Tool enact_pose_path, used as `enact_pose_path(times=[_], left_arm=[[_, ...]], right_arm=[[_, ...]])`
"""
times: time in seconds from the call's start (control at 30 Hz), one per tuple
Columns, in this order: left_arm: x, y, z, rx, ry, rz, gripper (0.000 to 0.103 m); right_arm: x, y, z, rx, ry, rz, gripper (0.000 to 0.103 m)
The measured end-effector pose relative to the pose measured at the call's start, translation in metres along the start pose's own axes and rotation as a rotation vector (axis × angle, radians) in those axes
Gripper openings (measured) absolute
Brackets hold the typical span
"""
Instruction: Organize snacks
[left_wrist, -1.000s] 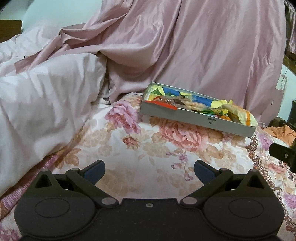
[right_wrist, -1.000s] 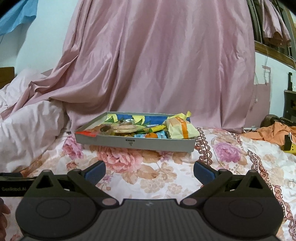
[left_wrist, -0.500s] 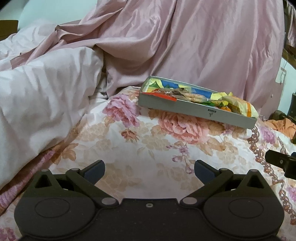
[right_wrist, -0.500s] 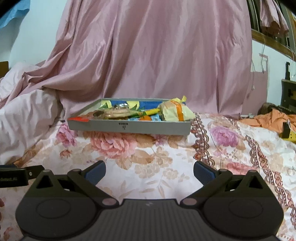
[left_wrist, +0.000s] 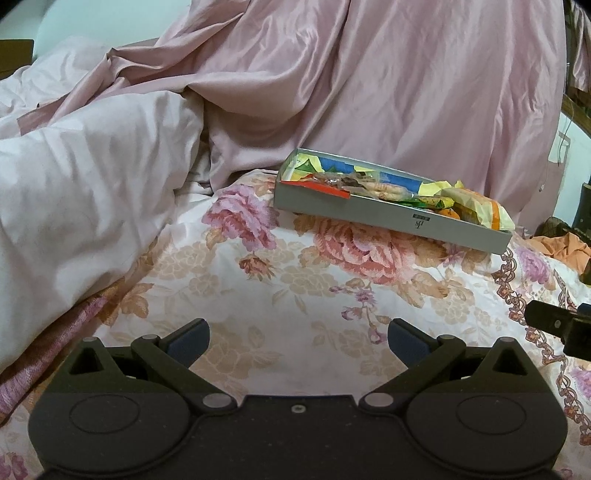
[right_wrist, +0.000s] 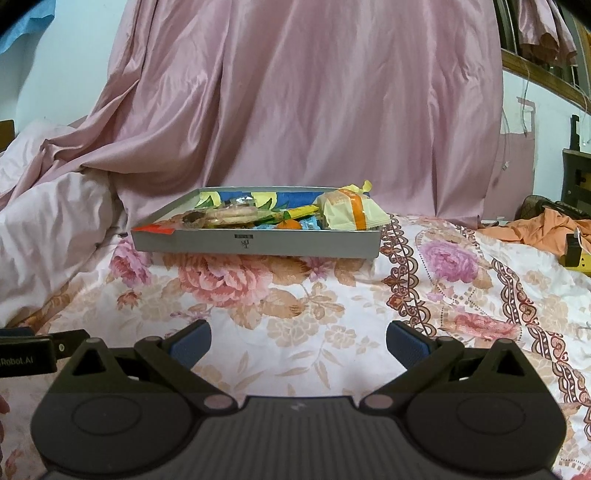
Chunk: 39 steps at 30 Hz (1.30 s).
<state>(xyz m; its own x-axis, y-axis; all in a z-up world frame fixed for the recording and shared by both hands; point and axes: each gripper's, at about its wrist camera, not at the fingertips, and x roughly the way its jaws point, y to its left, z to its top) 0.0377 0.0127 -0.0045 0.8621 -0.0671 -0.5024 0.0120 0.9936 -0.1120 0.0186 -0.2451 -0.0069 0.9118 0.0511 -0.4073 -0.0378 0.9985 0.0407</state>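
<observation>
Grey snack tray (right_wrist: 255, 243) on the floral bedspread (right_wrist: 295, 314), holding a yellow-and-orange packet (right_wrist: 351, 212), a clear-wrapped biscuit pack (right_wrist: 229, 216) and smaller wrappers. Right tool (right_wrist: 298, 341): jaws spread wide, empty; tray at 12 o'clock, well apart. Left tool (left_wrist: 298, 339): jaws spread wide, empty; tray (left_wrist: 388, 218) at 1 o'clock, well apart. Pink curtain (right_wrist: 314, 110) behind tray; pale duvet (left_wrist: 81, 177) at 10 o'clock.

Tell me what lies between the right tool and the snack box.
Only flowered bedspread lies between the right tool and the snack box, seen in the right wrist view.
</observation>
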Motion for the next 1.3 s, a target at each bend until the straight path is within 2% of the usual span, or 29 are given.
enact_pose_path(times=[1.3], left_arm=[[-0.0006,-0.0024,-0.0004,-0.013,0.009,-0.006,0.102]], right_arm=[[0.0010,0.0021,-0.0034,-0.005,0.022,0.011,0.103]])
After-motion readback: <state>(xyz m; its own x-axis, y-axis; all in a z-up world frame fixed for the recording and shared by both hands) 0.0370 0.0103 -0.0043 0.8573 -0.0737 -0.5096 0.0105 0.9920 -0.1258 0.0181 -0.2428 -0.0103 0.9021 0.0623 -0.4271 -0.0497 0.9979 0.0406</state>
